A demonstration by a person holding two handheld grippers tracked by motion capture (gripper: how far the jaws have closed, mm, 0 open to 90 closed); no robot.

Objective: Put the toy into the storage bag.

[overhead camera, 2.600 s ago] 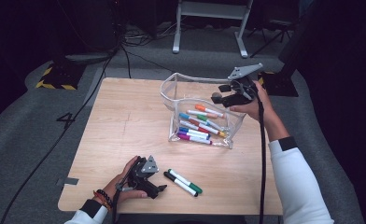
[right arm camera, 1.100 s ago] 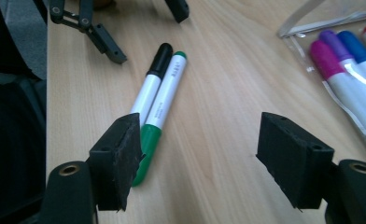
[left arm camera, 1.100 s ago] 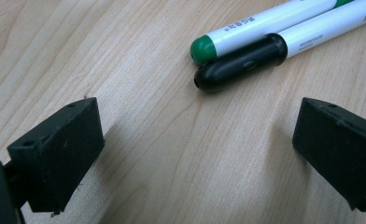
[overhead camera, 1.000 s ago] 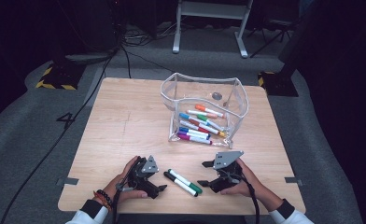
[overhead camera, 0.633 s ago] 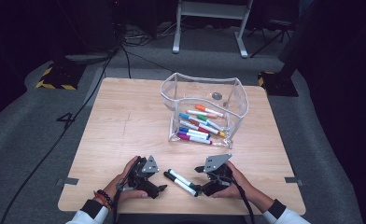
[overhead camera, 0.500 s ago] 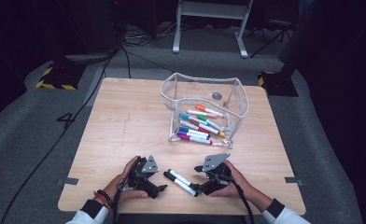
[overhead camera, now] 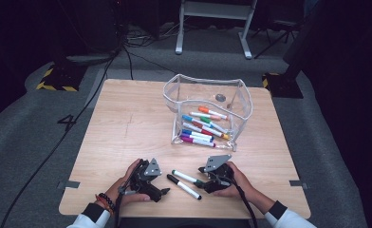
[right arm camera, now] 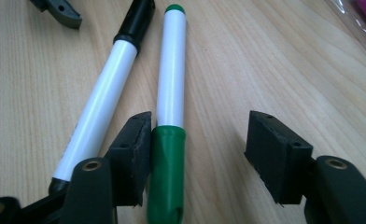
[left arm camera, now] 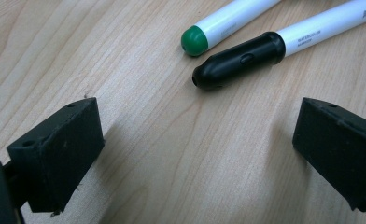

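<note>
Green marker (right arm camera: 171, 93) cap's tip cropped

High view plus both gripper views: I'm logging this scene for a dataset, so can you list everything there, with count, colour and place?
green marker: 1, white barrel, green cap, table front, between the open right jaws, against one of them
black marker: 1, white barrel, black cap, beside the green one
clear bin: 1, transparent, table's far right half
markers in bin: several, mixed colours
table: 1, light wood
floor cable: black, left of table
left hand-held gripper: black, open, front left
right hand-held gripper: black, open, front right
</note>
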